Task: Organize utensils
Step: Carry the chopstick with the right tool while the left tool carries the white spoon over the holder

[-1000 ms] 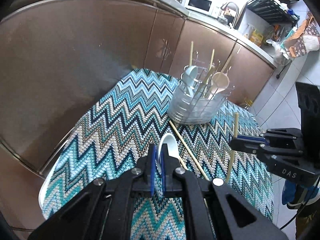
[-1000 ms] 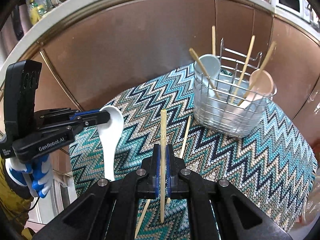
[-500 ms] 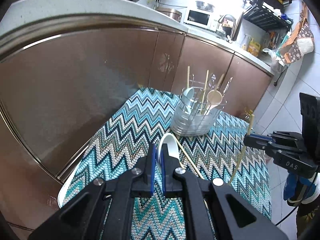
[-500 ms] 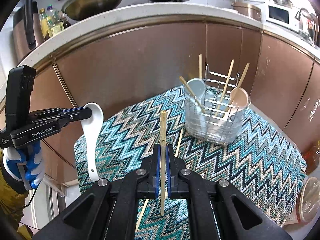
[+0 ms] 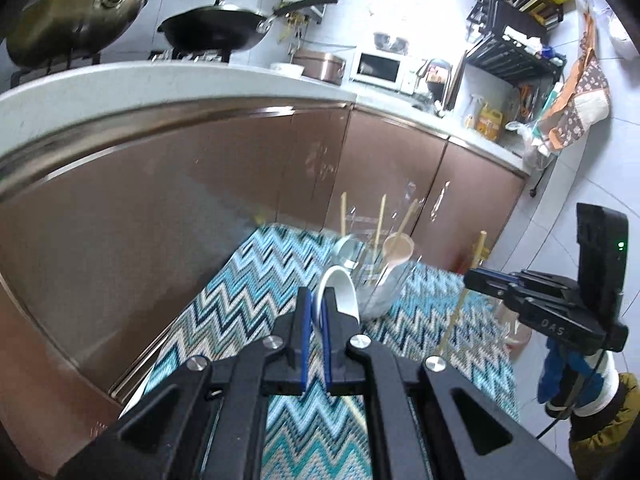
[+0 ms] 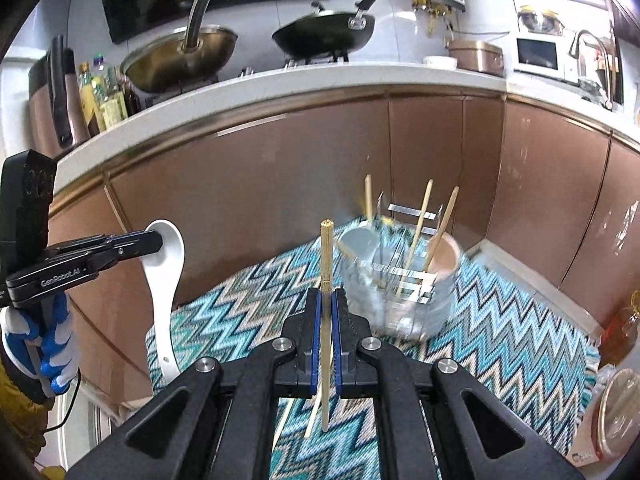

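Both hands have risen since the earlier frames, lifting the white spoon [image 6: 166,276] and the chopstick [image 6: 326,320] higher above the zigzag cloth [image 6: 500,328] on the table. Left tongs [image 5: 315,300] are clenched on the spoon's bowl; right tongs [image 6: 327,300] are clenched on the chopstick, held upright. At one o'clock stands the wire caddy [image 6: 400,288], already holding chopsticks and spoons. Two more chopsticks [image 6: 310,420] lie on the cloth, so some sorting is left.

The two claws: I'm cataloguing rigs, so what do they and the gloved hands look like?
Both are matte black with blue pads and silver bolts. The left claw reads "GenRobot.AI"; the right claw reads "DAS" and shows a green light. Blue-and-white gloves, thin black cables.
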Motion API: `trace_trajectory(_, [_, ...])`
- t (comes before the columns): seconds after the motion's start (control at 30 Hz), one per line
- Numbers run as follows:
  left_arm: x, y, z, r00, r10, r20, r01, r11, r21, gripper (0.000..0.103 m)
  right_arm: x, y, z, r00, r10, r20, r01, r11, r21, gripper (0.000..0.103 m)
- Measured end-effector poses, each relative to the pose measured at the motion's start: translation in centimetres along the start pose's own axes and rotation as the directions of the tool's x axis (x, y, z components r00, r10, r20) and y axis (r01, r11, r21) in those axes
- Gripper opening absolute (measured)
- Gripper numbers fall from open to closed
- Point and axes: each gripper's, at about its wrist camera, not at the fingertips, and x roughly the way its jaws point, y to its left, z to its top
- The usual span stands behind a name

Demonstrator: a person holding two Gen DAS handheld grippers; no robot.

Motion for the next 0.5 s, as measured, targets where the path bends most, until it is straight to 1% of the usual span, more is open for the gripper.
trace_trajectory(0.1, [0.2, -1.1, 1.8, 0.999, -0.030, 0.037, 0.030, 1.000, 0.002, 0.004, -0.4, -1.2, 1.4, 0.999, -0.006, 0.045, 0.006, 1.000, 0.008, 0.005])
trace_trajectory(0.23, [0.9, -2.3, 4.2, 0.994, -0.057, 0.089, 0.057, 0.998, 0.001, 0.004, -0.9, -2.7, 3.8, 0.991, -0.023, 0.128, 0.022, 1.000, 0.015, 0.005])
trace_trajectory(0.4, [2.8, -4.1, 7.3, 0.986, -0.029, 0.167, 0.027, 1.000, 0.014, 0.004, -0.9, -4.1, 6.7, 0.970, -0.044, 0.239, 0.036, 0.999, 0.037, 0.005])
trace_trajectory(0.5, [4.9, -5.6, 8.7, 0.978, 0.025, 0.208, -0.034, 0.999, 0.036, 0.004, -0.3, -4.7, 8.3, 0.955, -0.067, 0.290, 0.057, 0.998, 0.041, 0.005])
